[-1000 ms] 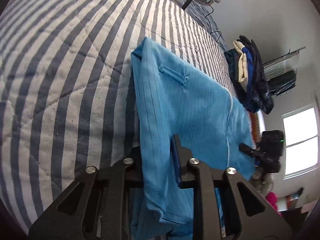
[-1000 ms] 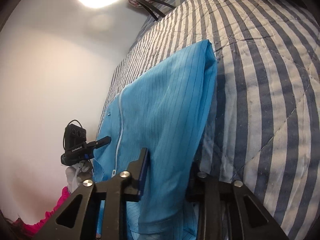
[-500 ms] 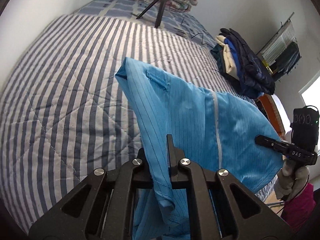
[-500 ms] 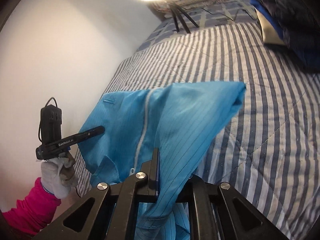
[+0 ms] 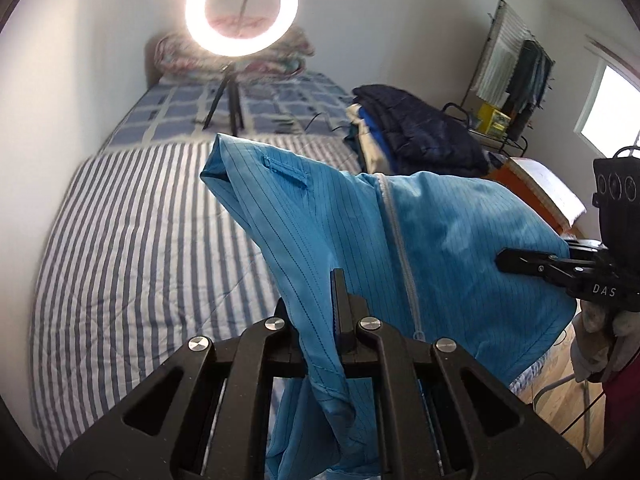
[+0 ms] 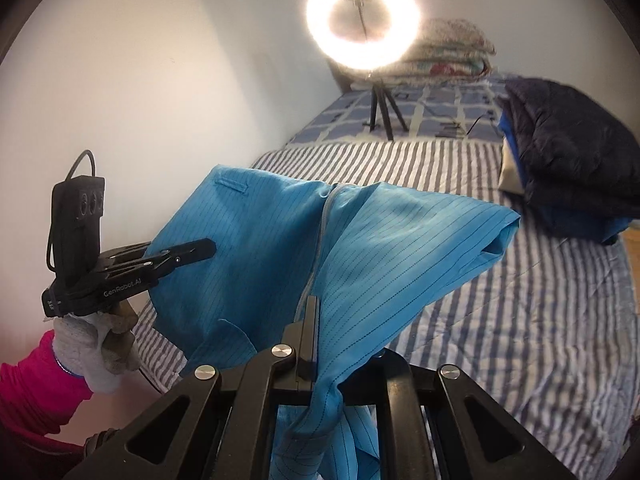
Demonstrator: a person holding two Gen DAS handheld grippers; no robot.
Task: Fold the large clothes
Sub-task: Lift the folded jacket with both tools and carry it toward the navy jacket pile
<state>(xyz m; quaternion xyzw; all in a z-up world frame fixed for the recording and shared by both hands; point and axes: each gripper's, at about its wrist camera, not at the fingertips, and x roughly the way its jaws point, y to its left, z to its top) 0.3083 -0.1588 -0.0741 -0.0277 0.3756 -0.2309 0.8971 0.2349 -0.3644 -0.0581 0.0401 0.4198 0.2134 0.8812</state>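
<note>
Both grippers have the blue garment (image 5: 440, 232) pinched, one at each side, and it hangs off the bed between them. The left gripper (image 5: 320, 300) is clamped on a fold of blue cloth running straight between its fingers, with more fabric drooping below the jaws. The right gripper (image 6: 316, 320) is clenched on cloth too, the fabric spilling down past its fingers on the right. From the left camera, the right gripper (image 5: 532, 264) shows off to the right, biting the garment's far edge; from the right camera, the left gripper (image 6: 172, 258) sits off to the left, held by a gloved hand (image 6: 94, 344) with a pink sleeve (image 6: 36, 388).

Containers? None to speak of here: just the striped bedspread (image 5: 132, 248) under and ahead of the tools.

The zipper (image 5: 396, 240) runs down the middle of the stretched cloth, right of the left jaws. Ahead, beyond the garment, a ring light (image 5: 241, 8) stands on its tripod on the bed, and a pile of dark clothes (image 5: 420, 136) lies ahead to the right.

Against a second ago: the garment then lay flat on the stripes and both jaws stood open around its near edge. Now they are shut on it, the cloth is up in the air, and both views take in far more of the room.
</note>
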